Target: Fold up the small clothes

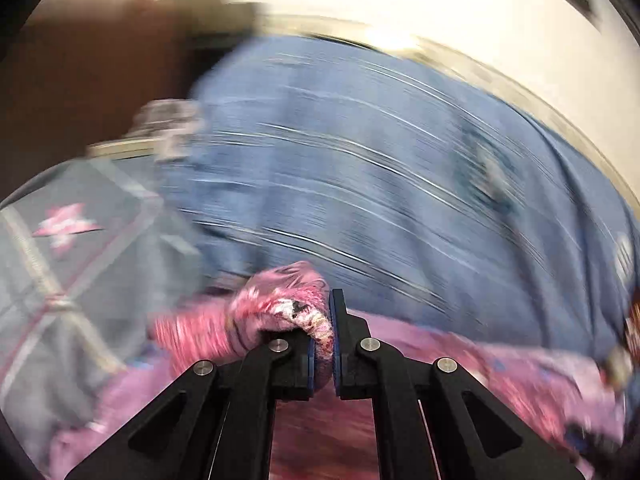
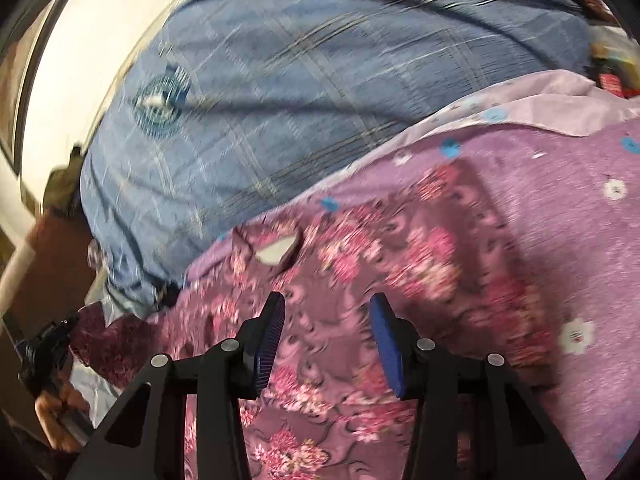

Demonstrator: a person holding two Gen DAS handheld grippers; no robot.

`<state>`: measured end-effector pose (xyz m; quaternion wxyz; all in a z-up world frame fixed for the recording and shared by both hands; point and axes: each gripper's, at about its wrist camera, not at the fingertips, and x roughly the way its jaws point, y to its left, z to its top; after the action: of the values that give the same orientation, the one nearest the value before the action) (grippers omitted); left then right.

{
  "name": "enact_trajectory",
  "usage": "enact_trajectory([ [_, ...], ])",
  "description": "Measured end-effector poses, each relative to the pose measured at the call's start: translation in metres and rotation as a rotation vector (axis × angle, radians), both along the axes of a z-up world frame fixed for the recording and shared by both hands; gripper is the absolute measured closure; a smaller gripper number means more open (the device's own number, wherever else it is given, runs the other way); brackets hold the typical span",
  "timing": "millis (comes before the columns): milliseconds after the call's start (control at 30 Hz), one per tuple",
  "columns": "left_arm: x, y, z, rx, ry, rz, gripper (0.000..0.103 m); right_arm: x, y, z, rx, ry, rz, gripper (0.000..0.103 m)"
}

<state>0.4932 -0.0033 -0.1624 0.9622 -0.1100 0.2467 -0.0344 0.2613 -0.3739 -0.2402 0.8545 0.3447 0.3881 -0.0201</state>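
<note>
The left gripper (image 1: 331,320) is pinching a bunched edge of the floral garment (image 1: 276,308) between its pads. The right gripper (image 2: 328,336) is hovering with fingers apart over the garment (image 2: 400,264), which is lying on a lilac sheet (image 2: 560,208). At twelve o'clock, a blue checked pillow (image 2: 320,80) is resting.

Motion blur smears the blue checked blanket (image 1: 380,168) in the left wrist view, so its pattern reads only as streaks. The pink floral garment (image 1: 280,304) disappears between the left gripper's (image 1: 324,344) blue pads, and its lower part runs off the frame's bottom edge.
</note>
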Motion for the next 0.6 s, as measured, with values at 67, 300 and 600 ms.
enact_trajectory([
  [67, 0.005, -0.056, -0.011, 0.027, 0.032, -0.112, 0.099, -0.003, -0.016, -0.001, 0.024, -0.001, -0.036, 0.058],
  [300, 0.006, -0.226, -0.069, 0.134, 0.33, -0.571, 0.084, -0.018, -0.074, 0.003, 0.093, -0.032, -0.175, 0.055],
  [600, -0.054, -0.107, 0.006, -0.077, 0.113, -0.515, 0.024, -0.016, -0.083, -0.002, 0.254, -0.046, -0.14, 0.037],
])
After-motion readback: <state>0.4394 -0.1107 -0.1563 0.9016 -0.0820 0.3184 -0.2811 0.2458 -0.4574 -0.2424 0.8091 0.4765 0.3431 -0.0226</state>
